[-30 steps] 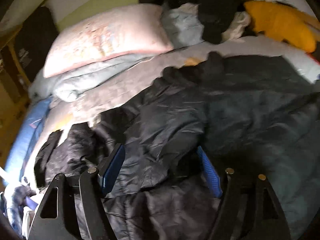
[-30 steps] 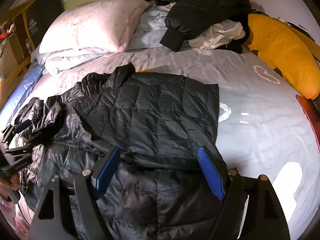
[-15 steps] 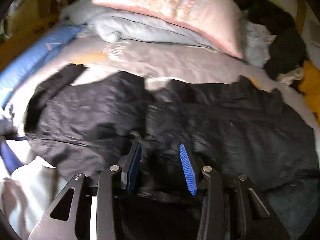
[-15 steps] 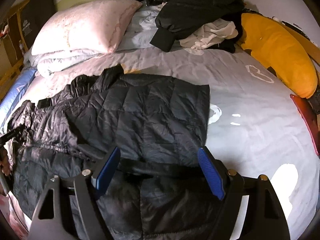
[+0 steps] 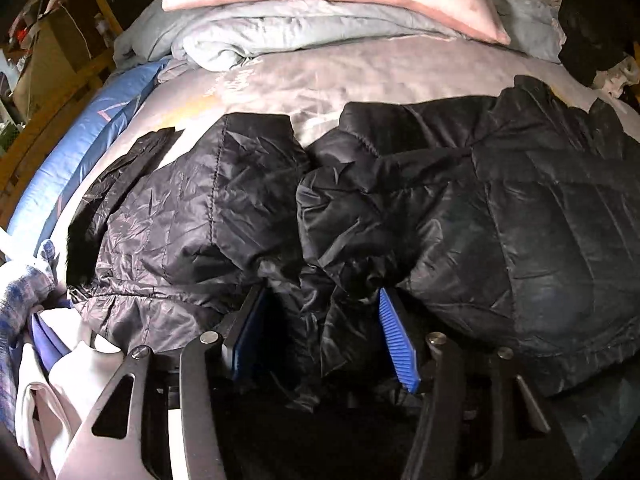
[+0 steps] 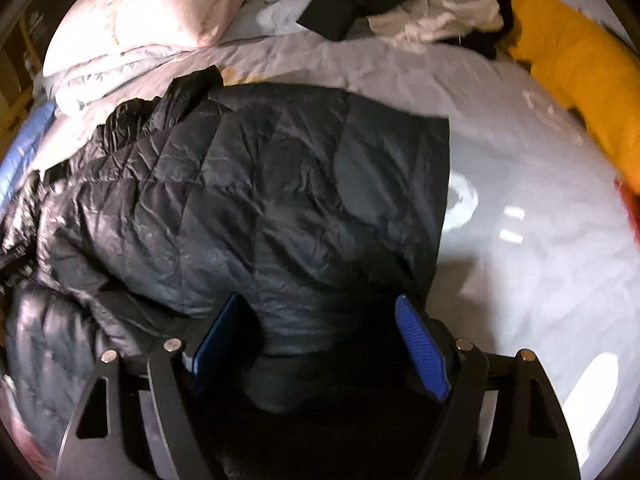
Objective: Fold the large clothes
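A large black quilted jacket (image 5: 500,208) lies spread on a grey bed sheet (image 5: 360,76), its sleeve (image 5: 188,204) stretched to the left. My left gripper (image 5: 320,300) has its blue pads partly apart with bunched jacket fabric between them. In the right wrist view the same jacket (image 6: 260,192) lies partly folded. My right gripper (image 6: 320,312) is wide open, low over the jacket's near edge, with fabric lying between the pads.
A pink pillow (image 6: 152,4) on folded grey bedding (image 5: 280,28) lies at the head of the bed. A pile of black and white clothes (image 6: 432,8) and a yellow cushion (image 6: 572,80) lie at the far right. Light clothes (image 5: 44,344) lie at the left edge.
My left gripper swung left and down onto the jacket, narrowed its jaws, and now has fabric between the pads. My right gripper moved forward and lower over the jacket's near edge, still open.
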`<state>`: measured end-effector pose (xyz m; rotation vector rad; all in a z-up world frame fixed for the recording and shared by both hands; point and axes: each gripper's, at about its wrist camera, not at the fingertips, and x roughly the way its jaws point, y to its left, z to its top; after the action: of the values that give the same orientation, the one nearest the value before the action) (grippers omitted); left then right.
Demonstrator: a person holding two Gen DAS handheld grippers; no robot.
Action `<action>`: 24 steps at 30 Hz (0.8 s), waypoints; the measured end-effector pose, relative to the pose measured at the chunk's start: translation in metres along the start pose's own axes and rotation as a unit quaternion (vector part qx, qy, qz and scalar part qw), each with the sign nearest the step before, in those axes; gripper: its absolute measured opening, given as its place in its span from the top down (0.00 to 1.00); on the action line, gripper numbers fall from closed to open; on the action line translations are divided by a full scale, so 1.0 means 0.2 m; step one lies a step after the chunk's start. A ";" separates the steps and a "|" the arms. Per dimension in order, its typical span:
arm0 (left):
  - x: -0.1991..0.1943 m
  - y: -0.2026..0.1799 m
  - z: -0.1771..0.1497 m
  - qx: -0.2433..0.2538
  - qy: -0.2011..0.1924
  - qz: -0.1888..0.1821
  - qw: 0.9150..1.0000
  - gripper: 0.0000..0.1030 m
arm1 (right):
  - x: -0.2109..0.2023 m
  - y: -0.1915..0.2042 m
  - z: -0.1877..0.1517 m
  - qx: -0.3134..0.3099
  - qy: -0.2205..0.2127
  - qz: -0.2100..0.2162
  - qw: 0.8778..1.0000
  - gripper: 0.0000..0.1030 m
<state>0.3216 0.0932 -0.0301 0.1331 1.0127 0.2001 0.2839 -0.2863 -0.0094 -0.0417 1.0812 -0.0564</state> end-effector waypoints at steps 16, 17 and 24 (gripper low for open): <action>-0.45 0.24 -0.21 -0.030 0.000 -0.138 0.990 0.07 | -0.16 -0.23 -0.22 0.130 0.071 0.110 0.983 0.24; -0.43 0.23 -0.24 -0.022 0.006 -0.128 0.992 0.07 | -0.20 -0.25 -0.25 0.132 0.058 0.109 0.984 0.23; -0.31 0.32 -0.31 -0.067 0.051 -0.131 0.988 0.07 | -0.36 -0.28 -0.26 0.095 -0.015 0.114 0.989 0.14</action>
<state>0.2301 0.1430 0.0018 -0.1338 1.1040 0.0341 0.2025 -0.3386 0.0319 0.2514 1.0405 0.0476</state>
